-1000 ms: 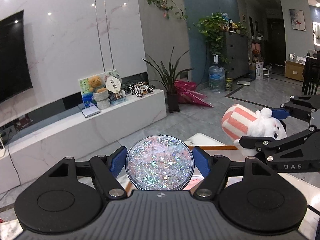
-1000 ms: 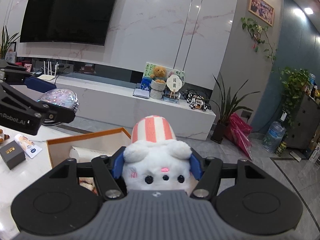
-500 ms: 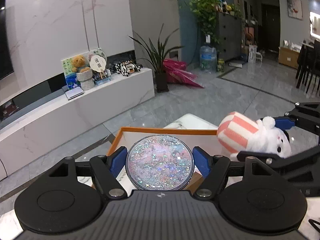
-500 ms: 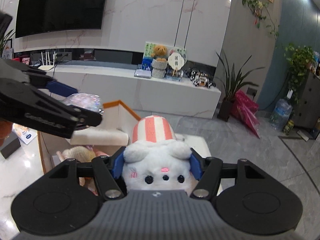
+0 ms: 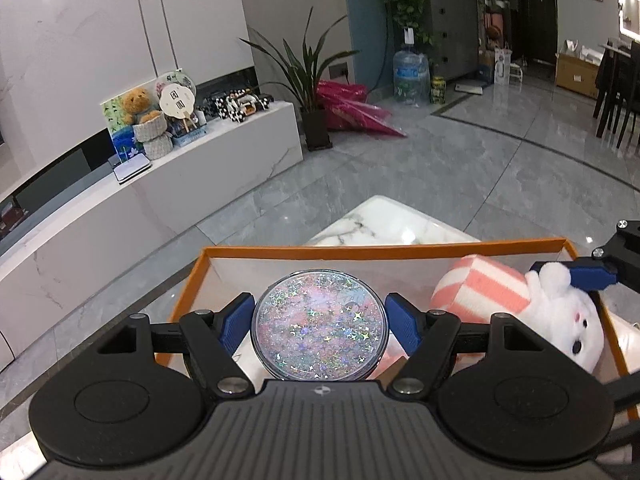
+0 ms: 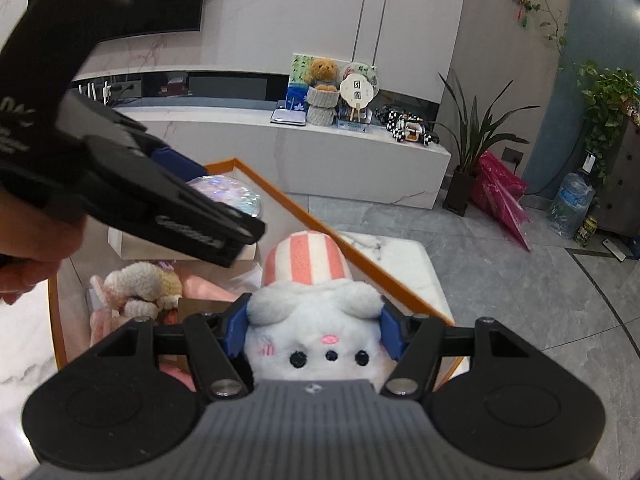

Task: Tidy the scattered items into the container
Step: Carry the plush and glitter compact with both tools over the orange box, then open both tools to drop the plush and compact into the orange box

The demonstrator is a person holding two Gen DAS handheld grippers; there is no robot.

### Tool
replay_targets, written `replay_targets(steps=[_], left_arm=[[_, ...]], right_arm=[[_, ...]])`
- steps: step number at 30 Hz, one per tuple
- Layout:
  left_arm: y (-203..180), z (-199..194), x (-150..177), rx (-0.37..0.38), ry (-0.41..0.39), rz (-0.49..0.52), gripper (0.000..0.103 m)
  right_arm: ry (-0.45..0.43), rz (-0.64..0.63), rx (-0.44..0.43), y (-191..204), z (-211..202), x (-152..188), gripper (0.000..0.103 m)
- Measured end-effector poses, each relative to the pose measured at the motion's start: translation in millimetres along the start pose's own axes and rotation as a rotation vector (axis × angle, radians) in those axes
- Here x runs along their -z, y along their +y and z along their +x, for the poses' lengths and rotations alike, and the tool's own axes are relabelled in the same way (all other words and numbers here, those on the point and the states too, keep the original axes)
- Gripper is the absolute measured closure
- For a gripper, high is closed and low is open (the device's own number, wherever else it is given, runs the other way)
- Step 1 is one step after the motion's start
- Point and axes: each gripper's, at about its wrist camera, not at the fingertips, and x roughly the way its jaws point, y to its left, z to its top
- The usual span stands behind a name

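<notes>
My left gripper (image 5: 320,328) is shut on a round glitter disc (image 5: 320,326), its blue pads pressed on both sides, held over the left part of the orange-rimmed box (image 5: 360,251). My right gripper (image 6: 314,330) is shut on a white plush rabbit (image 6: 316,340) with a pink-and-white striped hat, over the box's right side (image 6: 340,248). In the left wrist view the plush rabbit (image 5: 560,316) sits at the right, inside the box's outline. In the right wrist view the glitter disc (image 6: 228,196) shows behind the left gripper's black body.
Inside the box lie a cream knitted toy (image 6: 140,284), pink items and a white carton (image 6: 132,244). The box stands on a white marble table (image 5: 392,224) near its far corner. A hand (image 6: 28,256) holds the left gripper. Beyond are grey floor tiles and a white TV bench (image 6: 320,152).
Both grippers have moved forward and down over the box with their loads still held. The left gripper now crosses the upper left of the right wrist view, much closer than before.
</notes>
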Motion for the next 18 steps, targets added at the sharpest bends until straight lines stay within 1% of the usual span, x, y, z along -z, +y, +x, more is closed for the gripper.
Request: replay_targets(steps=[6, 9, 13, 18], left_arm=[[-3.5, 11.0, 1.2, 0.003, 0.026, 0.01, 0.019], [-3.4, 16.1, 2.2, 0.005, 0.044, 0.016, 0.019], [-3.5, 18.4, -1.2, 0.01, 0.056, 0.016, 0.019], [-5.0, 21.9, -2.7, 0.013, 0.073, 0.024, 0.019]], right_arm=[[0.036, -0.037, 0.005, 3.2, 8.4, 4.7, 0.037], [0.05, -0.036, 0.007, 1.4, 12.2, 5.8, 0.037], [0.094, -0.039, 0.002, 0.7, 20.9, 9.2, 0.037], [0.111, -0.039, 0.011, 0.5, 24.8, 8.1, 0.036]])
